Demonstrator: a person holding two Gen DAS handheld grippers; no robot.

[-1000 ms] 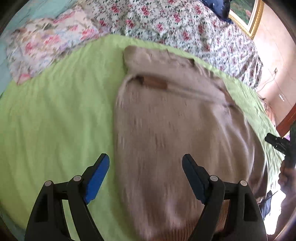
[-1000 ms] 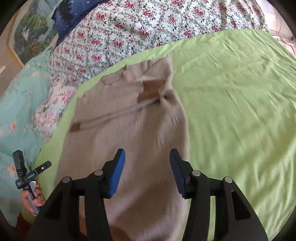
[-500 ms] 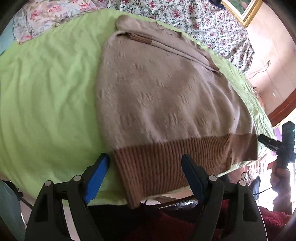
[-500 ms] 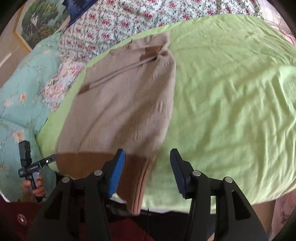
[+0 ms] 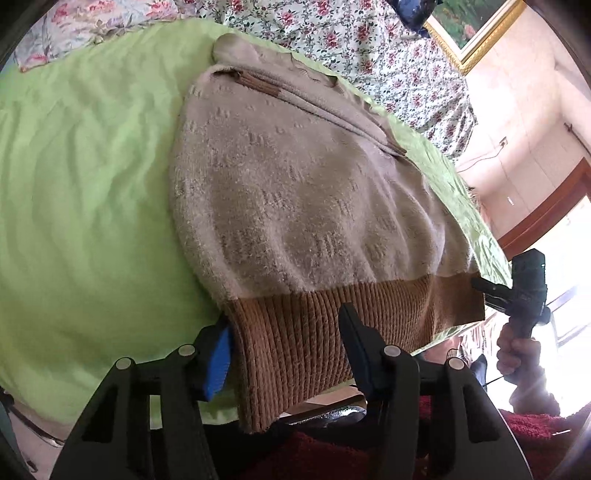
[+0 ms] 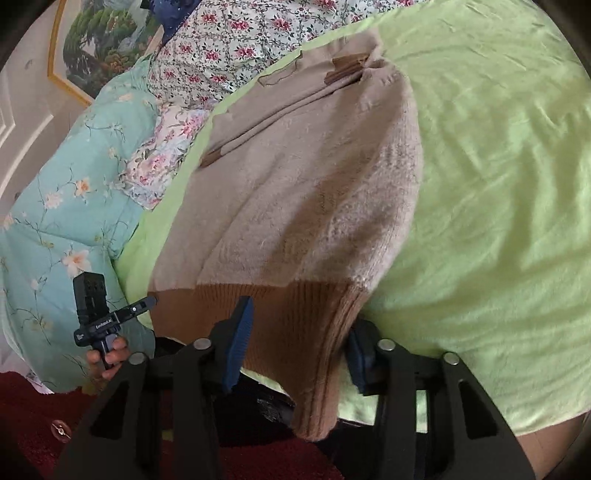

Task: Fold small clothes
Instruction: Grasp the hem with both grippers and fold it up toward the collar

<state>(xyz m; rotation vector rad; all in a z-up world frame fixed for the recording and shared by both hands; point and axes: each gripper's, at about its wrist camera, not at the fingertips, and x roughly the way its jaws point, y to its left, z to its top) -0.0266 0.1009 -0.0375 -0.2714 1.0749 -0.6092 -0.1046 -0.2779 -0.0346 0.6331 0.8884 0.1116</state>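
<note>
one sweater (image 5: 303, 192), two tongs (image 5: 286, 347), one painting (image 6: 99, 40)

A lime-green sheet (image 5: 85, 206) covers the bed, creased into soft ripples. Toward 12 o'clock lies a white quilt with red roses (image 5: 369, 48); at 11 o'clock — a paler floral pillow (image 5: 74, 26). In the right wrist view a turquoise blossom-print duvet (image 6: 55, 206) spreads at 9 o'clock, and a gilt-framed landscape painting (image 6: 99, 44) hangs at 10 o'clock. Dark red fabric (image 6: 33, 417) fills the bottom left — 7 o'clock.
</note>
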